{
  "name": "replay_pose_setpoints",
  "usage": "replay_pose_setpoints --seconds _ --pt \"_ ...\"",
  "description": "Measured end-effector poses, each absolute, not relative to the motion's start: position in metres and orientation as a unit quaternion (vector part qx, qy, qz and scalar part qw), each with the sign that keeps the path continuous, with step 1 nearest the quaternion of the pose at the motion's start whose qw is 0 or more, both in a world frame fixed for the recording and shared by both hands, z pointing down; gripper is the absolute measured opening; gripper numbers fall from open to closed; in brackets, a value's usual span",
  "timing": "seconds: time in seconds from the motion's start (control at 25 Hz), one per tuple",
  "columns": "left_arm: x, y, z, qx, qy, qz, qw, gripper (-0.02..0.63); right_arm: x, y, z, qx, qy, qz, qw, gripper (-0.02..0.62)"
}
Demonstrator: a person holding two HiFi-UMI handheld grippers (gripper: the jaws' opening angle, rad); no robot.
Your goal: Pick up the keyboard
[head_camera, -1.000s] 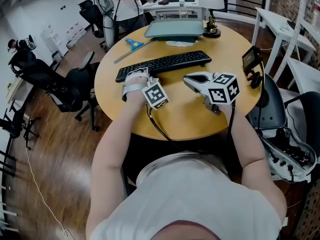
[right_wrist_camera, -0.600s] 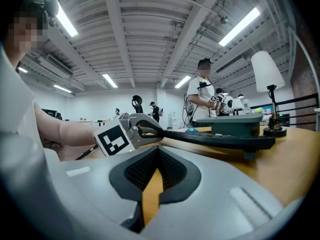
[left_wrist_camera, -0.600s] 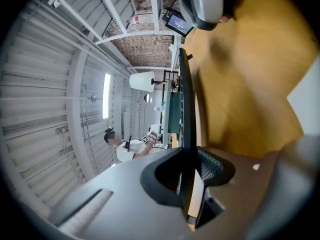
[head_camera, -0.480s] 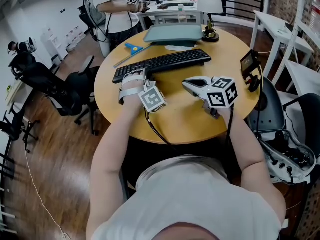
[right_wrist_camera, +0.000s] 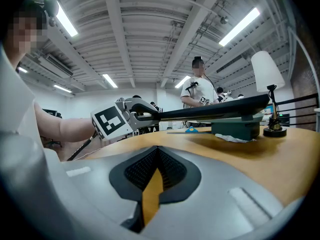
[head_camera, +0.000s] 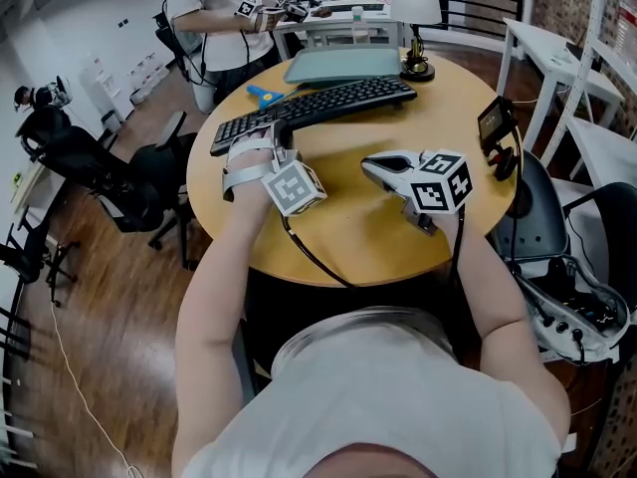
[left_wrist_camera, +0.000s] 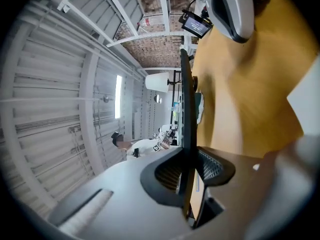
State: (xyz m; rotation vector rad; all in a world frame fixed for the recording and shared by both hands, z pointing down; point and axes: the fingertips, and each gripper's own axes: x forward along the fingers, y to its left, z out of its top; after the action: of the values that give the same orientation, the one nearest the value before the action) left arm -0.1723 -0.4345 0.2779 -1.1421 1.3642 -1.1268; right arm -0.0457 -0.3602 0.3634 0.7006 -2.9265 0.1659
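The round wooden tabletop (head_camera: 348, 237) filled the centre of the head view. The black keyboard (head_camera: 318, 106) lay across the upper centre of that frame, running from left to upper right. In the right gripper view it stood clear of the tabletop, with a shadow on the wood beneath it. A flat grey-green case (head_camera: 343, 65) sat behind the keyboard near the far rim. A table lamp (head_camera: 418, 13) with a white shade stood just right of the case.

The left claw (head_camera: 271, 139) was clamped on the near long edge of the keyboard towards its left end. In the left gripper view both pads pressed on the thin dark edge. The right claw (head_camera: 383, 165) sat right of centre, low over the tabletop and apart from the keyboard. Its jaws were nearly together, with only a narrow wedge of tabletop between them and nothing held.

A small blue tool (head_camera: 261, 94) lay beyond the keyboard, at upper left.
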Motion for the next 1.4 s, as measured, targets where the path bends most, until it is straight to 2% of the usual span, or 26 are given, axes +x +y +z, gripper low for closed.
replay_pose_setpoints --seconds 1.4 --pt "-0.178 -0.423 0.244 -0.467 0.582 -0.435 0.505 0.193 -0.049 -0.359 0.361 0.236 -0.968 0.056 0.065 0.002"
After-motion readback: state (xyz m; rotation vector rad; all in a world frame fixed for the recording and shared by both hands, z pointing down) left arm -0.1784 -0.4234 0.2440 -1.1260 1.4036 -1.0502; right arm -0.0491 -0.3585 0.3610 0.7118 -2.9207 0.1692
